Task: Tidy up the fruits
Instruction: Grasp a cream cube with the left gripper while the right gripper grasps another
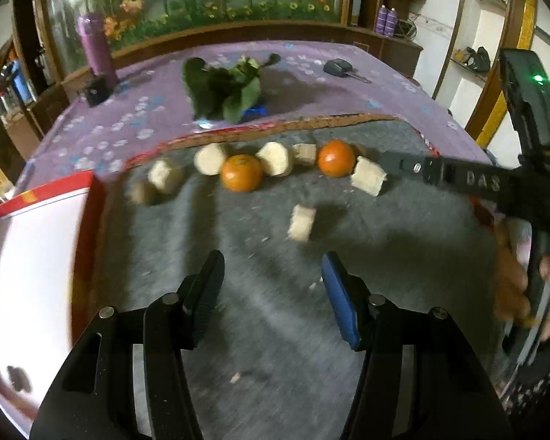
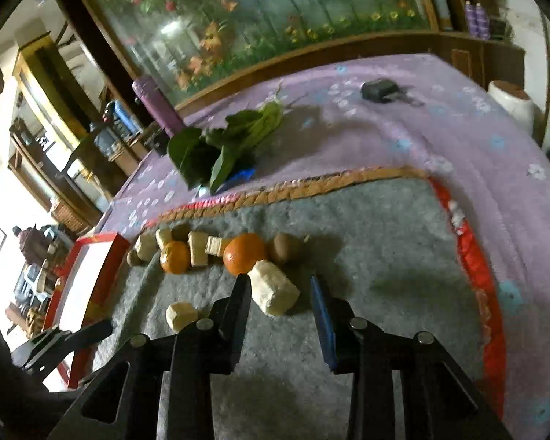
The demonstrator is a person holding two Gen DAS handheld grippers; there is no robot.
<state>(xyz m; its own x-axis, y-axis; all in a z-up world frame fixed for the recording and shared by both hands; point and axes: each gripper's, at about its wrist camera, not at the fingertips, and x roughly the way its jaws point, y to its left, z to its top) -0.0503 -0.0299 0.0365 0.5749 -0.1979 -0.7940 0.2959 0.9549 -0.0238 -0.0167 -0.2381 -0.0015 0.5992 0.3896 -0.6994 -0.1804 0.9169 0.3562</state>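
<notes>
Two oranges [image 1: 242, 172] [image 1: 336, 158] lie in a row with several pale cut fruit chunks [image 1: 274, 159] on a grey mat [image 1: 275, 293]. One chunk [image 1: 301, 222] lies apart, nearer me. My left gripper [image 1: 273, 275] is open and empty above the mat, short of that chunk. My right gripper [image 2: 280, 293] is open, its fingers on either side of a pale chunk [image 2: 275, 293], apart from it. An orange [image 2: 244, 253] and a brown kiwi [image 2: 286, 247] lie just beyond. The right gripper's finger [image 1: 440, 174] also shows in the left wrist view.
A red-rimmed white tray [image 1: 36, 256] sits at the mat's left edge. Beyond the mat, on a purple floral cloth [image 1: 146, 117], lie leafy greens [image 1: 223, 88], a purple bottle [image 1: 95, 46] and a black key fob [image 1: 339, 68].
</notes>
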